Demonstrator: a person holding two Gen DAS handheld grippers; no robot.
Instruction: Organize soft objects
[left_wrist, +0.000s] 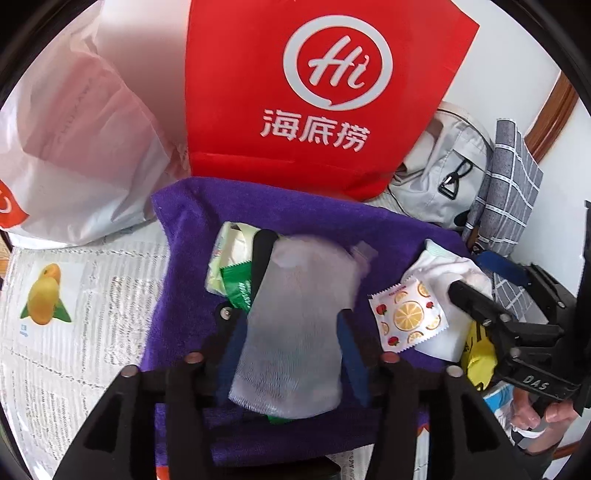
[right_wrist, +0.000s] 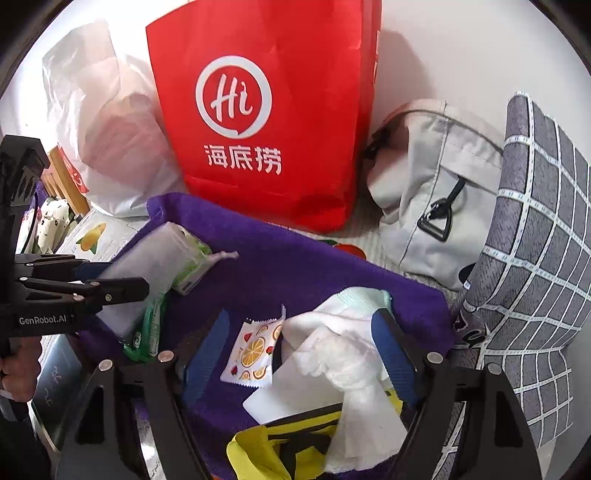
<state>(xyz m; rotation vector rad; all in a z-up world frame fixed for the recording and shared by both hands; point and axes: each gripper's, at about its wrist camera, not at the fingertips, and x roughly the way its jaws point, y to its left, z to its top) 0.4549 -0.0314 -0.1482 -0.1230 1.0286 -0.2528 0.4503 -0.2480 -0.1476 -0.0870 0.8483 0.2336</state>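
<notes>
A purple towel (left_wrist: 192, 236) (right_wrist: 288, 258) lies spread on the surface with soft items on it. A white mesh pouch (left_wrist: 295, 332) lies between the fingers of my left gripper (left_wrist: 295, 321), whose jaws stand wide beside it. The pouch also shows in the right wrist view (right_wrist: 147, 258). Under the pouch are a pale green tissue pack (left_wrist: 229, 251) and a green sachet (left_wrist: 236, 288). My right gripper (right_wrist: 306, 354) is open around crumpled white tissue (right_wrist: 343, 354). An orange-print sachet (left_wrist: 406, 317) (right_wrist: 255, 350) lies beside the tissue. A yellow item (right_wrist: 251, 446) lies below.
A red paper bag (left_wrist: 314, 92) (right_wrist: 269, 110) stands behind the towel. A white plastic bag (left_wrist: 74, 147) is at the left, a grey backpack (right_wrist: 436, 184) and a grey checked cushion (right_wrist: 535, 258) at the right. Printed paper (left_wrist: 74, 314) covers the surface.
</notes>
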